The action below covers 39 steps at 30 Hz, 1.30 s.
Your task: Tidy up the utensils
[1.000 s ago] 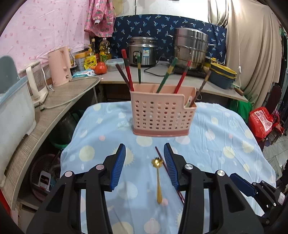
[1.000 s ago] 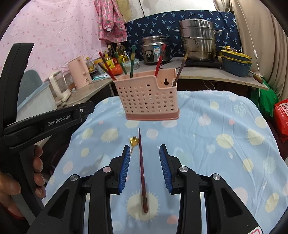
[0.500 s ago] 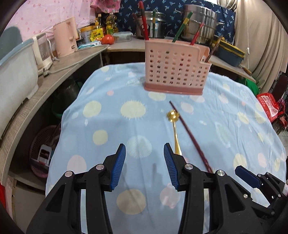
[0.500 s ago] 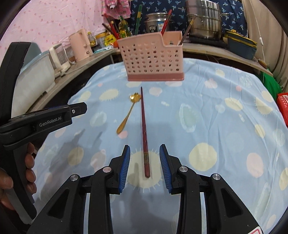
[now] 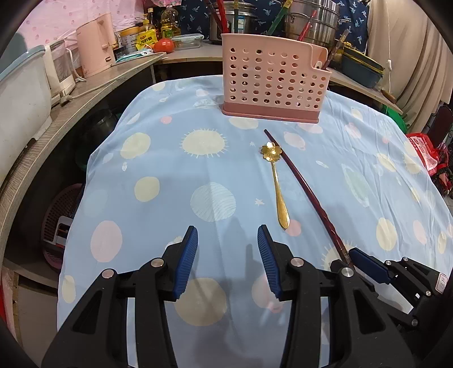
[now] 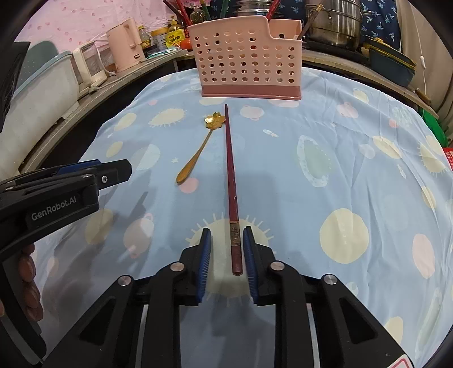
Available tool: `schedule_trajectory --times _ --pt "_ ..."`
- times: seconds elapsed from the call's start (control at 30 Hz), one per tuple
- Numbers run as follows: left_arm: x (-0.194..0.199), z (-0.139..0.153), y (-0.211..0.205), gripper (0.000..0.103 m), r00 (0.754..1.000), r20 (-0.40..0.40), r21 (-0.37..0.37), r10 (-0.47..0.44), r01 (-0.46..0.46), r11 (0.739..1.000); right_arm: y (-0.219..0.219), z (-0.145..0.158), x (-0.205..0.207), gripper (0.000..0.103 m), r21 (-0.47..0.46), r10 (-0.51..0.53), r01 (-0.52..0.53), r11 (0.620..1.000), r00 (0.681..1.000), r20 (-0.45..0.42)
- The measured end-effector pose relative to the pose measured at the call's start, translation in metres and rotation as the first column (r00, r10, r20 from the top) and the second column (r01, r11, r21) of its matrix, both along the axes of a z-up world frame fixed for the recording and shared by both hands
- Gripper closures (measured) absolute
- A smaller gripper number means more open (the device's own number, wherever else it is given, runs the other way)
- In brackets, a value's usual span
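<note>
Here the right wrist view shows what the left cannot: the right claw (image 6: 225,256) sits low over the blue spotted cloth (image 6: 325,158) with its blue pads on either side of the thick near end of a dark red chopstick (image 6: 231,184), a narrow gap on each side, so it is released and not yet gripping. The left view catches only that claw's tip at its lower right edge, by the chopstick's (image 5: 305,186) near end. The left claw (image 5: 226,261) is also released, its pads wide apart above bare cloth (image 5: 158,158), with nothing between them; in the right view it appears at the left edge (image 6: 113,172), with a person's fingers (image 6: 28,269) below it.

A gold spoon (image 6: 198,150) with a flower-shaped bowl lies just left of the chopstick, bowl end far, almost touching the chopstick there.

At the far side of the worktop stands a pink perforated holder (image 6: 246,62) on the cloth. Red and green sticks (image 5: 283,19) rise from it, and a brown-handled one leans out at its right end (image 5: 337,48). Behind, a counter (image 5: 119,76) carries a pink kettle (image 5: 94,49) and steel pots (image 6: 337,25).
</note>
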<state>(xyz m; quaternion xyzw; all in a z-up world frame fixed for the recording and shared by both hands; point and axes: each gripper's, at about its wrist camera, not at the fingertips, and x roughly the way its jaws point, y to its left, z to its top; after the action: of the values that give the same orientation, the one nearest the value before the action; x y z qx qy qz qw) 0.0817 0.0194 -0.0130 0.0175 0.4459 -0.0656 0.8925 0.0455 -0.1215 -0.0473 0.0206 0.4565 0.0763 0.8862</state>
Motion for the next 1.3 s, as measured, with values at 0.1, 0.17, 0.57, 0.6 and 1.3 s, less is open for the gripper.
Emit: schedule_trajectory --times 0.1,0.17,0.57,0.6,1.3 --pt "0.001 -0.002 -0.002 0.061 1.0 -0.006 0.001 -0.005 0.005 1.0 -0.002 -0.001 0.002 0.093 -0.006 -0.008 0.008 1.0 1.0 0.0" --pt "0.002 -0.003 -0.004 0.061 1.0 -0.011 0.0 -0.009 0.009 1.0 -0.004 -0.001 0.002 0.096 -0.004 -0.014 0.014 1.0 1.0 0.0" --pt "0.011 -0.019 -0.028 0.056 0.996 -0.061 -0.062 -0.064 0.06 0.996 -0.027 0.003 -0.006 0.096 0.02 -0.079 0.079 0.997 0.997 0.008" --pt "0.013 -0.021 -0.031 0.056 0.995 -0.068 -0.068 -0.07 0.065 0.996 -0.029 0.003 -0.007 0.096 0.022 -0.083 0.083 0.996 0.997 0.007" --pt "0.025 -0.032 -0.029 0.092 0.996 -0.04 -0.088 -0.082 0.078 0.993 -0.04 0.003 -0.011 0.096 0.052 -0.106 0.106 0.993 0.994 0.009"
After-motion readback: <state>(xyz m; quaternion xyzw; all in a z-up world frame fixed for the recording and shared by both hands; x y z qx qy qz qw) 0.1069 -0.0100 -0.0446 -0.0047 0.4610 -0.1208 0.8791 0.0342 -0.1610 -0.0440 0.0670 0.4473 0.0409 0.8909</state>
